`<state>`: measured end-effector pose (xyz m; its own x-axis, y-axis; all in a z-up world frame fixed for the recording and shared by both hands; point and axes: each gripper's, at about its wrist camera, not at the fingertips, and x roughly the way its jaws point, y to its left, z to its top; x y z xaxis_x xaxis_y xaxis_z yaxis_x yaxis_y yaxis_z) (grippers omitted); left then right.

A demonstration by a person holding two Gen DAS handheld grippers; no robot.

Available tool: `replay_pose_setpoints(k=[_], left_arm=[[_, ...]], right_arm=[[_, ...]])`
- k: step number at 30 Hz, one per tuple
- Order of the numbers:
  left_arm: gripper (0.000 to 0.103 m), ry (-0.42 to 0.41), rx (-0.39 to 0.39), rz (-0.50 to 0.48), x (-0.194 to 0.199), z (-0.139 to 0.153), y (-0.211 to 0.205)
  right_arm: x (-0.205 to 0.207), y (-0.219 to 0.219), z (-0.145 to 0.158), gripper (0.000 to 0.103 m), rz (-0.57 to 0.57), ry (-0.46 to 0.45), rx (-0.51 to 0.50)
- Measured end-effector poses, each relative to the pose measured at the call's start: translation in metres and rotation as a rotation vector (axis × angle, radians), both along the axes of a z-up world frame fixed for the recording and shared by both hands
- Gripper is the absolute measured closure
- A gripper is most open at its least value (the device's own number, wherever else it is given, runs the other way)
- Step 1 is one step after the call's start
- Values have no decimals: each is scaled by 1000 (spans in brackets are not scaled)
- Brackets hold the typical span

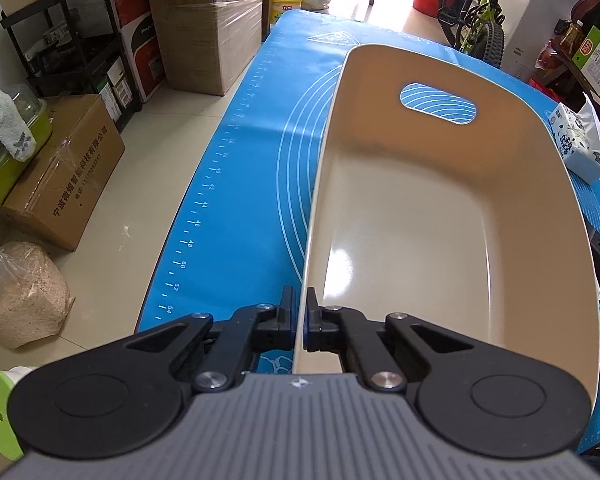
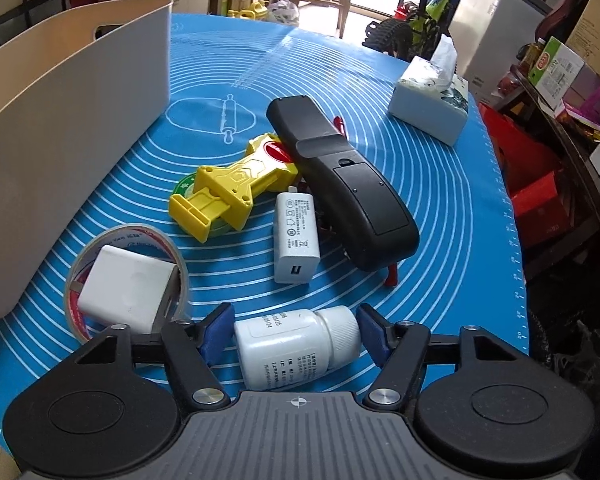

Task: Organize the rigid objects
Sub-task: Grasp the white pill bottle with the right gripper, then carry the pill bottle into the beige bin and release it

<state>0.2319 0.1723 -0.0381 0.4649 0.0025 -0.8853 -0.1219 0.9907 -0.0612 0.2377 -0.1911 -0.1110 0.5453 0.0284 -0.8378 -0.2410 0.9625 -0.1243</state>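
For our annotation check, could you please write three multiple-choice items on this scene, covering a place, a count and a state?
1. Where does the small white cube charger lie?
A inside the tape roll
B in the bin
C on the remote

2. How many white chargers lie on the mat?
A one
B two
C four

3. What does the left gripper do?
A hangs open
B clamps the bin's wall
C holds a bottle

Key: 1 A, the roll rings it; 2 B, the cube and the USB charger; 3 B, both fingers pinch the rim.
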Motion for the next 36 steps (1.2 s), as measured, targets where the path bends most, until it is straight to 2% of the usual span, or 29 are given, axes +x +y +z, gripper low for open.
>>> replay_pose_setpoints(k=[10,19,29,36], left_arm=[[99,-3,-3,-10,0,-1,1],[99,-3,1,-12,0,-1,0],[99,-1,-4,-12,0,-1,1],[99,0,-5,-12,0,-2,1]], right_arm=[[-10,6,13,34,-45,-75,-38],[-7,17,70,34,-96,-230,-27],[10,76,133,34,-40,-361,81],[27,131,146,34,57,-377,128]])
